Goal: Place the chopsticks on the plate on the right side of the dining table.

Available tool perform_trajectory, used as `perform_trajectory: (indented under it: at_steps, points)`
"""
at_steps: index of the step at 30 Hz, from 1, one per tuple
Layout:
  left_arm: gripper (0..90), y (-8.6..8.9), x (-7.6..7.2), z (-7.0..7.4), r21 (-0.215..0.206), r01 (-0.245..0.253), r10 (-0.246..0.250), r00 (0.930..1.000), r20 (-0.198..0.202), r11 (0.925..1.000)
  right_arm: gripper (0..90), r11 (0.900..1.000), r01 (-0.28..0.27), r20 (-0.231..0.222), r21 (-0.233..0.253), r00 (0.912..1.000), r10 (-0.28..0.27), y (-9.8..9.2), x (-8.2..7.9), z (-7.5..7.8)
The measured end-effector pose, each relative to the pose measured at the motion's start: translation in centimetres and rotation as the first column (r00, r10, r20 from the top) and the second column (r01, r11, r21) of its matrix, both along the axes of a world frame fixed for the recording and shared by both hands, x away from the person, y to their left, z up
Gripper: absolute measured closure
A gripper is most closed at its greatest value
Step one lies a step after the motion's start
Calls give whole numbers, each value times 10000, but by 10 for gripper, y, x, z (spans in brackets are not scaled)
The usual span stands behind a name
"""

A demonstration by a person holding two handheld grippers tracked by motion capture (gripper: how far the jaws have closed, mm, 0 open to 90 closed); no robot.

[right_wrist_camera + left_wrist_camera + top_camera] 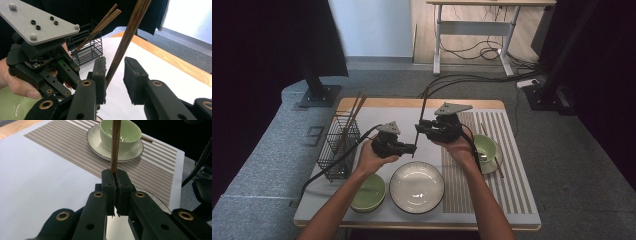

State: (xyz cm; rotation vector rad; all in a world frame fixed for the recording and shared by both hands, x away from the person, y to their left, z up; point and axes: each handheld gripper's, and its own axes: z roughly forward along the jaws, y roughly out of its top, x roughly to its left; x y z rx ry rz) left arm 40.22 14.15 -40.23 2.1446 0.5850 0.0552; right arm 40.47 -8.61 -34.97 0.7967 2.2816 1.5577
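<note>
At the centre of the high view a single dark wooden chopstick (420, 122) stands nearly upright above the worktop (377, 117), passed between the two hands. The left gripper (411, 148) has its jaws pressed together on the lower part of the stick; in the left gripper view the chopstick (115, 146) rises straight out of the closed pads. The right gripper (419, 127), just above it in the middle of the frame, has its jaws apart, and the right gripper view shows the chopstick (125, 41) running between them, close to or resting against one pad with a clear gap to the other. Judging from this, the work is a handover or placing of chopsticks and sits midway: the stick is lifted and held, but not yet set down anywhere. At the left of the high view a black wire basket (339, 146) holds a few more chopsticks (353, 113) leaning out of its top. At the right, on the striped mat (502, 150), a green bowl (485, 148) sits on a white saucer with something metallic inside, too small to name, and another chopstick (495, 159) lies beside it. Near the bottom edge sit a white plate (417, 187) and, to its left, a second green bowl (369, 193), both apparently empty.
</note>
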Motion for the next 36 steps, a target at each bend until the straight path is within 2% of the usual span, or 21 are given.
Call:
perform_trajectory:
  at_steps: [9,13,18,21,24,36]
  points:
    - [868,1,0,-1,87,50,-49,9999,-104,9999,778,9999,-134,-95,-80,9999,133,3,1,-2]
    - [868,4,0,-1,71,25,-24,10000,-75,10000,783,9999,-152,-244,66,9996,153,3,2,-3]
    - [868,7,0,-1,101,14,-13,9999,-106,9999,768,9999,-34,-410,166,9992,41,1,3,-6]
    - [867,7,0,-3,288,-2,5,10000,-98,9996,748,9999,142,-649,-7,9978,-142,0,6,-10]
    - [867,9,0,-1,219,-17,20,9999,-116,9998,738,9997,244,-750,74,9969,-238,-2,7,-11]
    - [867,10,-1,0,171,40,-37,9999,-169,9998,698,9992,408,-795,42,9960,-404,-7,7,-13]
